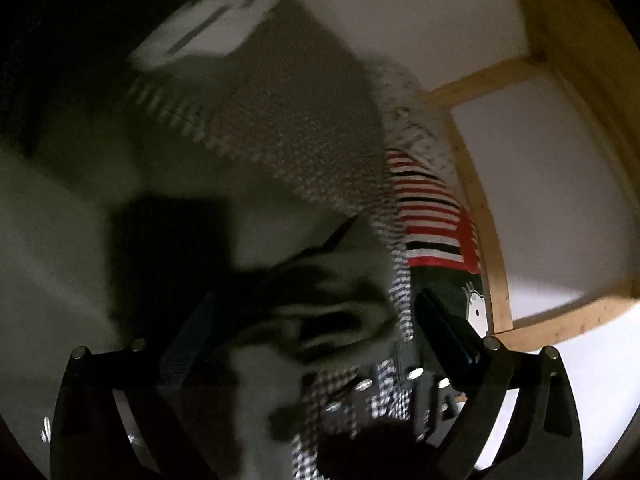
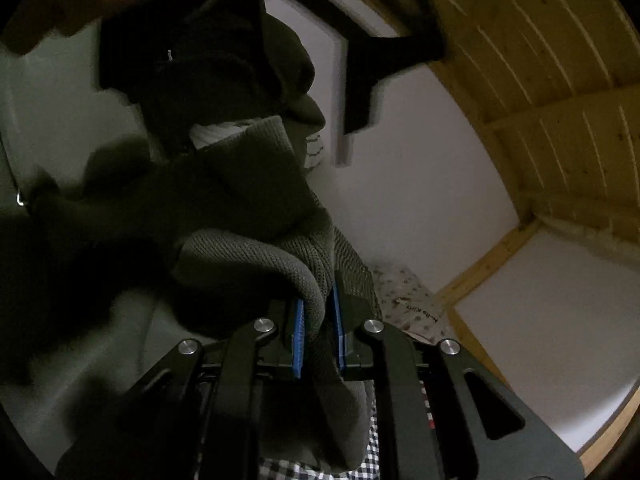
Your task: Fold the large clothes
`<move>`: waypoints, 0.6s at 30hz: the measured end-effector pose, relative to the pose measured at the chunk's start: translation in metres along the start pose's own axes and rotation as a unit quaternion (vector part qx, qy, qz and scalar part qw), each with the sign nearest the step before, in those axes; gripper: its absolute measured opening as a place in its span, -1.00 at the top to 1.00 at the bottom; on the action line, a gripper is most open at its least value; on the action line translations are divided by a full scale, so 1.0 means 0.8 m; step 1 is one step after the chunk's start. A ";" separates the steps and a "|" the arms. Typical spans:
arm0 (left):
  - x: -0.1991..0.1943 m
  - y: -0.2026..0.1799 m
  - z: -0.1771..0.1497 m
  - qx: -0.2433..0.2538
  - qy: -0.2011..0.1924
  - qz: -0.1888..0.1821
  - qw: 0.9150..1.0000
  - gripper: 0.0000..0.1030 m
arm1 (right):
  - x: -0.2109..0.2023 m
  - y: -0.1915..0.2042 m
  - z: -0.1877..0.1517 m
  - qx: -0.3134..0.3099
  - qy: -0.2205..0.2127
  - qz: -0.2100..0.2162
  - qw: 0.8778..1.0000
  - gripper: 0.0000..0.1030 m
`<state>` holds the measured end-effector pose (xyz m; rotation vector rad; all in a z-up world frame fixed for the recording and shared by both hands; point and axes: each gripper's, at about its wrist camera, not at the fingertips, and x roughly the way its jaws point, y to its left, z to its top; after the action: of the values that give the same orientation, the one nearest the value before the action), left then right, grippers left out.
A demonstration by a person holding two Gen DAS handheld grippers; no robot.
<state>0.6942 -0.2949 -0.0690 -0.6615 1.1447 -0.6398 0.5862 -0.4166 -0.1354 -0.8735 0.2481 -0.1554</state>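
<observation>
Pinching the green knit garment [image 2: 240, 248], the right gripper [image 2: 320, 320] is clamped for lifting; the left gripper [image 1: 312, 320] is held apart around bunched fabric.

Black tool [image 2: 320, 332], blue pads [image 2: 298, 328], silver screws [image 2: 263, 324].

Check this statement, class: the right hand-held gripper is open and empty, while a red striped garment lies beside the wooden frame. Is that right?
Not quite. The right wrist view shows the right hand-held gripper shut on a fold of the grey-green knit garment, clamped between its blue pads. The rest stands: the left wrist view shows the red striped garment beside the wooden frame.
</observation>
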 end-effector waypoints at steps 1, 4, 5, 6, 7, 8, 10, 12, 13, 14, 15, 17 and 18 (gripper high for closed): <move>-0.003 0.011 -0.006 -0.010 -0.003 -0.002 1.000 -0.88 | 0.006 0.002 0.002 0.003 -0.001 -0.001 1.000 0.76; -0.008 0.048 -0.034 -0.064 0.001 -0.026 0.998 -0.88 | 0.006 0.002 0.008 0.005 -0.014 -0.003 1.000 0.76; -0.004 0.061 -0.043 -0.096 0.015 -0.055 0.994 -0.88 | 0.006 0.004 0.007 0.003 -0.017 -0.001 1.000 0.76; 0.003 0.069 -0.045 -0.116 0.029 -0.083 0.989 -0.88 | 0.003 0.008 0.007 -0.005 -0.024 0.000 1.000 0.76; 0.007 0.073 -0.048 -0.128 0.037 -0.095 0.987 -0.88 | 0.000 0.012 0.008 -0.009 -0.030 0.001 0.999 0.76; 0.014 0.078 -0.050 -0.143 0.049 -0.111 0.982 -0.88 | -0.008 0.017 0.007 -0.015 -0.038 0.003 0.999 0.76; 0.020 0.082 -0.053 -0.159 0.061 -0.136 0.976 -0.88 | -0.018 0.026 0.005 -0.020 -0.048 0.007 0.999 0.76; 0.016 0.088 -0.052 -0.173 0.055 -0.139 0.973 -0.84 | -0.027 0.027 0.006 -0.027 -0.055 0.007 0.998 0.76; 0.013 0.090 -0.051 -0.175 0.049 -0.141 0.973 -0.29 | -0.031 0.029 0.004 -0.034 -0.058 0.010 0.998 0.76; 0.007 0.093 -0.047 -0.172 0.048 -0.142 0.974 0.34 | -0.036 0.027 0.000 -0.039 -0.058 0.014 0.997 0.76; 0.004 0.093 -0.044 -0.166 0.049 -0.136 0.975 0.53 | -0.039 0.029 -0.002 -0.045 -0.060 0.017 0.997 0.76; -0.011 0.094 -0.037 -0.141 0.046 -0.119 0.982 0.72 | -0.049 0.035 -0.001 -0.054 -0.064 0.022 0.996 0.76; -0.017 0.094 -0.037 -0.134 0.044 -0.116 0.983 0.73 | -0.053 0.040 0.004 -0.056 -0.066 0.024 0.996 0.76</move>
<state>0.6713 -0.2402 -0.1251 -1.0145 1.2585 -0.7238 0.5475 -0.3843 -0.1518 -0.9832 0.1558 -0.0387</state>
